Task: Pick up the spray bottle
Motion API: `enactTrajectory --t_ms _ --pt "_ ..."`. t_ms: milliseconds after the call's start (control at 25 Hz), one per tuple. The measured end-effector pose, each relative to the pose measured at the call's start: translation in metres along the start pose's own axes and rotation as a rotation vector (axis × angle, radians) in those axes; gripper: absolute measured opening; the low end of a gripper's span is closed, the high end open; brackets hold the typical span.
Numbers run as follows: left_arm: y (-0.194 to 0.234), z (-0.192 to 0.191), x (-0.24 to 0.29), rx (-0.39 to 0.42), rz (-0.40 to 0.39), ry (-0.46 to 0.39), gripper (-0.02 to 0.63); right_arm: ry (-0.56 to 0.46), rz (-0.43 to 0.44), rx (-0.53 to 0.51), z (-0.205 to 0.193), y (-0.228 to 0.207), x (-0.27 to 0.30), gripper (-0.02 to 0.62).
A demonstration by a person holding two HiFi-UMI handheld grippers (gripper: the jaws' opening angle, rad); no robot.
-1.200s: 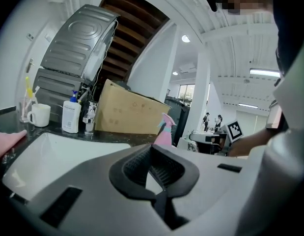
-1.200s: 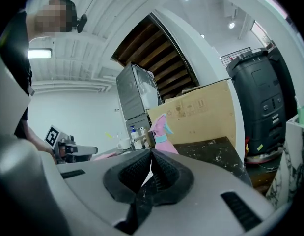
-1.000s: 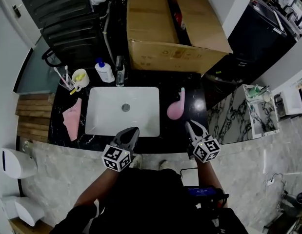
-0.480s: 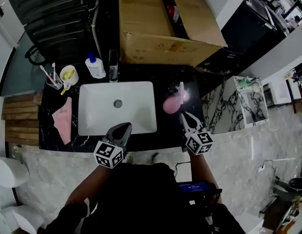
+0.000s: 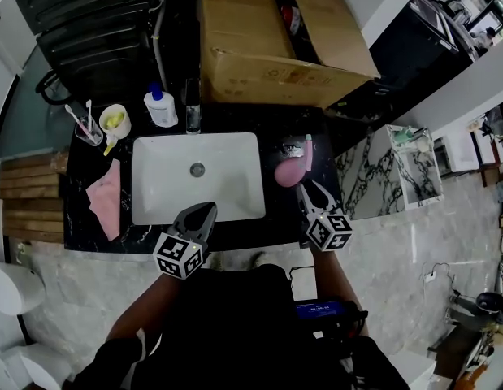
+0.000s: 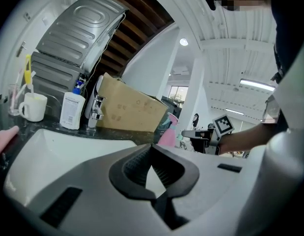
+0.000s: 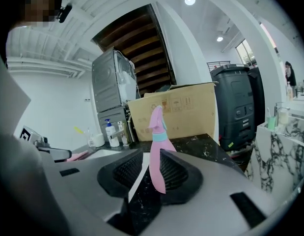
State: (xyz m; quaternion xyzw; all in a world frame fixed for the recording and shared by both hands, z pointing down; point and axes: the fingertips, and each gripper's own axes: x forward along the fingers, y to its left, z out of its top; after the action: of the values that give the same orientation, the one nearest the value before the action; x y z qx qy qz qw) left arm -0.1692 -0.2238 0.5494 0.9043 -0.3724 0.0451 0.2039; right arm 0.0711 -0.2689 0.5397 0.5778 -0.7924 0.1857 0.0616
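Note:
A pink spray bottle point(image 5: 290, 171) with a teal collar stands on the black counter, just right of the white sink point(image 5: 153, 197). My right gripper point(image 5: 307, 192) is right in front of it and points at it. In the right gripper view the spray bottle point(image 7: 156, 132) rises in the gap between the jaws, which are opening; the pads do not press on it. My left gripper point(image 5: 201, 212) hangs over the sink's front edge, shut and empty. The left gripper view shows the spray bottle point(image 6: 167, 134) and the right gripper point(image 6: 192, 134) off to the right.
A large cardboard box point(image 5: 275, 39) stands behind the sink. A faucet point(image 5: 192, 106), a soap bottle point(image 5: 161, 109), a mug point(image 5: 114, 121) and a glass with toothbrushes point(image 5: 85, 130) line the back left. A pink cloth point(image 5: 106, 198) lies left of the sink. A marble stand point(image 5: 381, 177) is at right.
The right gripper's jaws have parted and it has edged closer to the spray bottle. The left gripper has drifted slightly along the sink's front edge.

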Motion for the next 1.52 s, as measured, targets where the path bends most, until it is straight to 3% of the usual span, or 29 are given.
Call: enactTrajectory --t_ms 240,480,1000,1240,1520 --pt "0.006 0.004 -0.005 0.003 -0.007 -0.006 0.008 -0.029 -0.055 -0.039 0.014 -0.001 0.013 0.198" --pt "0.011 0.007 -0.007 -0.009 0.007 -0.023 0.008 -0.036 -0.131 -0.059 0.025 -0.011 0.027 0.228" --pt "0.016 0.01 -0.012 0.001 0.031 -0.019 0.008 -0.082 -0.291 -0.065 0.036 -0.017 0.047 0.227" --pt "0.019 0.009 -0.013 -0.002 0.042 -0.014 0.008 -0.058 -0.298 -0.043 0.027 -0.022 0.053 0.224" --pt "0.02 0.008 -0.009 0.003 0.038 -0.004 0.008 -0.066 -0.282 -0.068 0.026 -0.024 0.056 0.175"
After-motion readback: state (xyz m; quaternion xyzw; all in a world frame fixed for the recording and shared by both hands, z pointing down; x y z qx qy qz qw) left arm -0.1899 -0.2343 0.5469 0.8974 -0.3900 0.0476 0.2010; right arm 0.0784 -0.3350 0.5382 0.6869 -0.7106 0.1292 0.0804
